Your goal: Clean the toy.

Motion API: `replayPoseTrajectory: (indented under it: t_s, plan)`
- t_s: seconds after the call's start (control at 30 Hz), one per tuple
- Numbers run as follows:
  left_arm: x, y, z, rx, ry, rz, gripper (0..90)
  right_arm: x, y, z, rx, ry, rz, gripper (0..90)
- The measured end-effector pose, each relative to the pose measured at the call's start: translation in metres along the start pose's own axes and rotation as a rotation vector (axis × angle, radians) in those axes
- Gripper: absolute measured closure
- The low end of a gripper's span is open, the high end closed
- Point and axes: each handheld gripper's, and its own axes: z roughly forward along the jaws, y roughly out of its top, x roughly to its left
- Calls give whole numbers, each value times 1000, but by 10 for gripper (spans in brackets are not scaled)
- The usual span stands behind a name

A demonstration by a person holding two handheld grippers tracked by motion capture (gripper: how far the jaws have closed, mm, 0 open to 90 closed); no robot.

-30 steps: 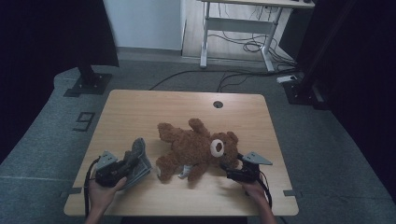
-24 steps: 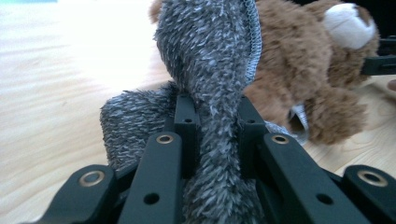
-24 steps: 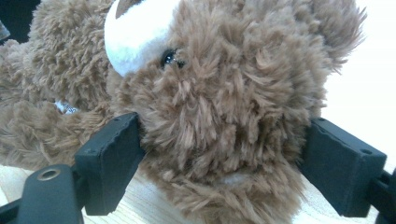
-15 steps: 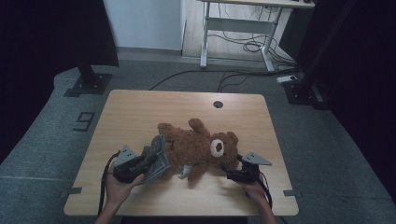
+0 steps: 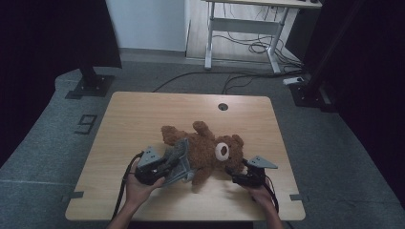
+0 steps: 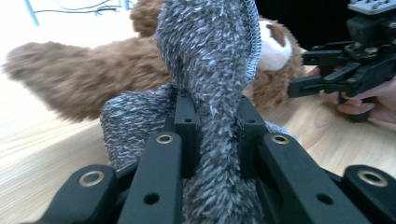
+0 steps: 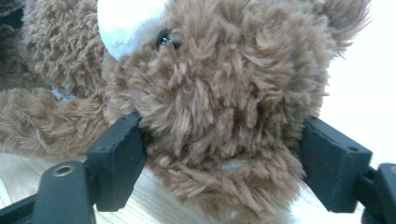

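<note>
At lower centre of the counter (image 5: 143,114), the left claw (image 5: 177,162) pinches a grey knitted garment (image 6: 210,70) against the teddy bear (image 5: 205,148), apparently to dress it; the right claw (image 7: 224,154), just narrowing, cradles its head steady.

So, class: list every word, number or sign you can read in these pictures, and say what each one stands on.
"9" – a single figure marked on the grey floor, left of the wooden table, in the high view.
No readable text on the teddy bear, the grey knitted cloth or either gripper.
</note>
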Motion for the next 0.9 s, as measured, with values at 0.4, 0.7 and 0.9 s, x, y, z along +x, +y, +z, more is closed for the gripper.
replayPoseTrajectory:
  t_s: [0.4, 0.7, 0.9]
  plan:
    - [-28, 7, 47, 43, -85, 20, 753, 0, 0, -2, 7, -17, -29, 429]
    - [-50, 12, 78, 74, -147, 49, 751, 0, 0, -2, 5, -20, -24, 502]
    - [-62, 12, 95, 94, -171, 75, 751, -1, 0, -2, -1, -12, -9, 540]
